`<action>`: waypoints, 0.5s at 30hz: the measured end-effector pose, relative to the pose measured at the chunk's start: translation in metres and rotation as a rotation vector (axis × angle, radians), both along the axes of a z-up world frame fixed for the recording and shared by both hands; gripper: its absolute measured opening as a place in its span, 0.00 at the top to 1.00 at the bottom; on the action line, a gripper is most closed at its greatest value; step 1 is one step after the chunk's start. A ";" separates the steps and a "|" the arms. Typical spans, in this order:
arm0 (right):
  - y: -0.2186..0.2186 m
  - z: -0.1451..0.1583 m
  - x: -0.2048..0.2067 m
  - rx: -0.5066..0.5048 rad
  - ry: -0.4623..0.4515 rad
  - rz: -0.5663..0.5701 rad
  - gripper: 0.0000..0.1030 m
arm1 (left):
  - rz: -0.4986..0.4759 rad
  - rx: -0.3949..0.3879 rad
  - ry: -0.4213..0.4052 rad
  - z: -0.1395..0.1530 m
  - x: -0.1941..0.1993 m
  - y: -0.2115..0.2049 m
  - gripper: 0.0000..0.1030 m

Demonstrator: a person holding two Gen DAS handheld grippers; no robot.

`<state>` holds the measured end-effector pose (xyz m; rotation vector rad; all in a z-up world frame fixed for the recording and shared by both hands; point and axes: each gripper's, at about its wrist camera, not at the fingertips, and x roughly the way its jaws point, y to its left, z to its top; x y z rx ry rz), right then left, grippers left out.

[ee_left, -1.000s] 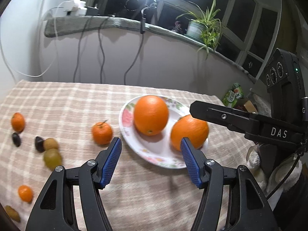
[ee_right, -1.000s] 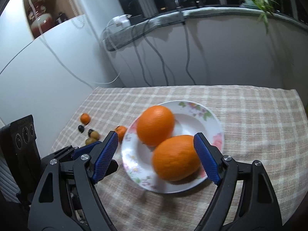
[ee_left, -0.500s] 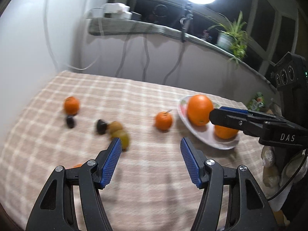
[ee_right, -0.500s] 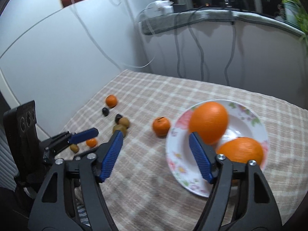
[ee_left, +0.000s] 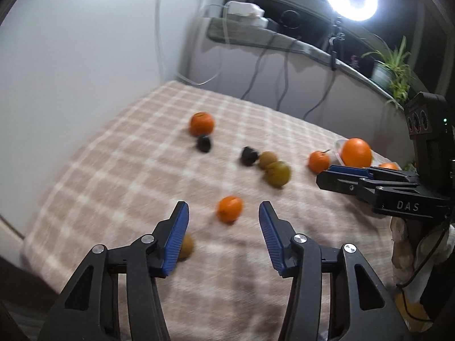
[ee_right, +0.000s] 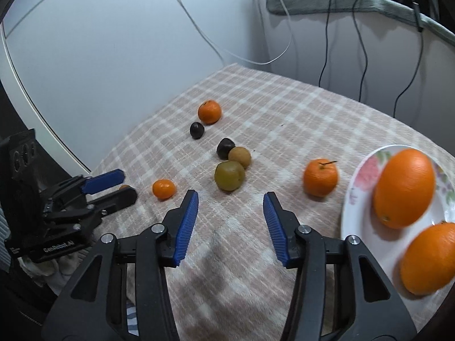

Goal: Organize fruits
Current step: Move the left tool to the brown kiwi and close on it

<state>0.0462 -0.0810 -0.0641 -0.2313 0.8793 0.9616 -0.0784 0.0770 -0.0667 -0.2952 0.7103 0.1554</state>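
Fruits lie loose mid-frame on the desk (ee_right: 284, 108), two oranges already plated at right; your left gripper (ee_left: 223, 228), empty and just narrowing, lines up the small mandarin (ee_left: 229, 209): descend, then close.

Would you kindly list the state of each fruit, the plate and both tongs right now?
Left tongs: open, empty, jaws just closing.
Right tongs: open, empty, jaws just closing.
Plate: holds two large oranges.
Stemmed mandarin: loose on cloth, beside plate.
Small mandarin: loose, ahead of left tongs.
Green fruit: loose, ahead of right tongs.
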 end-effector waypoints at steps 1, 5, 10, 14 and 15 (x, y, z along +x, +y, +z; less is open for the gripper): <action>0.002 -0.002 0.002 -0.005 0.002 -0.001 0.52 | 0.010 -0.002 0.004 -0.001 -0.003 0.003 0.52; 0.012 -0.011 0.007 -0.029 0.014 -0.003 0.52 | 0.047 -0.001 0.025 -0.008 -0.012 0.014 0.53; 0.021 -0.016 0.012 -0.047 0.018 -0.006 0.52 | 0.060 -0.013 0.061 -0.019 -0.015 0.022 0.57; 0.027 -0.021 0.018 -0.057 0.025 -0.013 0.52 | 0.059 -0.029 0.067 -0.023 -0.014 0.025 0.59; 0.028 -0.022 0.019 -0.058 0.029 -0.013 0.52 | 0.057 -0.029 0.070 -0.024 -0.014 0.025 0.61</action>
